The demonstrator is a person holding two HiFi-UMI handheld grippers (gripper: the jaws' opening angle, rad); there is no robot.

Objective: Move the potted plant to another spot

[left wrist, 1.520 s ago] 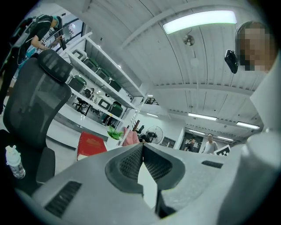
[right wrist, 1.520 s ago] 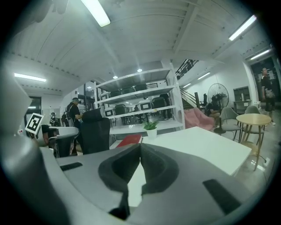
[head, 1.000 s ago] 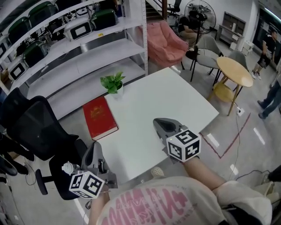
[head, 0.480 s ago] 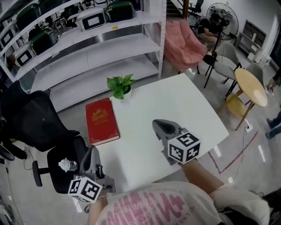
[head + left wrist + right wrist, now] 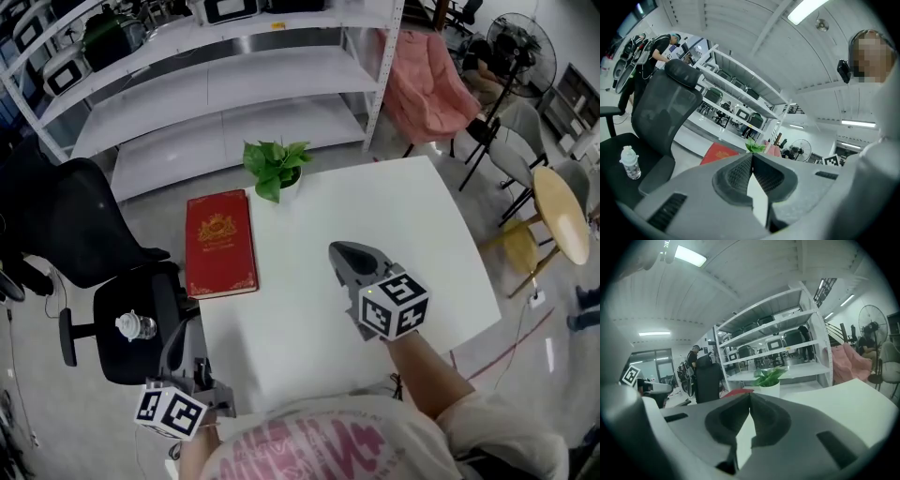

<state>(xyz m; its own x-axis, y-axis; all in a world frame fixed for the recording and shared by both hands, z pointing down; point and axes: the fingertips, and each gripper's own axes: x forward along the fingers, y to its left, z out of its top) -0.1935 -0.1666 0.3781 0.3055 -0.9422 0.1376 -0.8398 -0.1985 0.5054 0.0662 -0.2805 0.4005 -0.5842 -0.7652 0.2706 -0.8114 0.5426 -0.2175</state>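
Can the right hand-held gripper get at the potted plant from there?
Probably yes: only bare table lies between the right hand-held gripper and the potted plant; the red book lies aside. Its jaws are shut.

The head view looks steeply down from above the near edge of the white tabletop [image 5: 309,234], with the left gripper [image 5: 176,330] and right gripper [image 5: 345,255] low in its frame. The left gripper view sits low off the tabletop's near left corner and faces almost level along its fingers [image 5: 733,176], past the office chair [image 5: 661,108]. The right gripper view rides low over the tabletop, also nearly level. All three views share the potted plant [image 5: 275,167], the red book [image 5: 220,242] and the shelving [image 5: 234,66].
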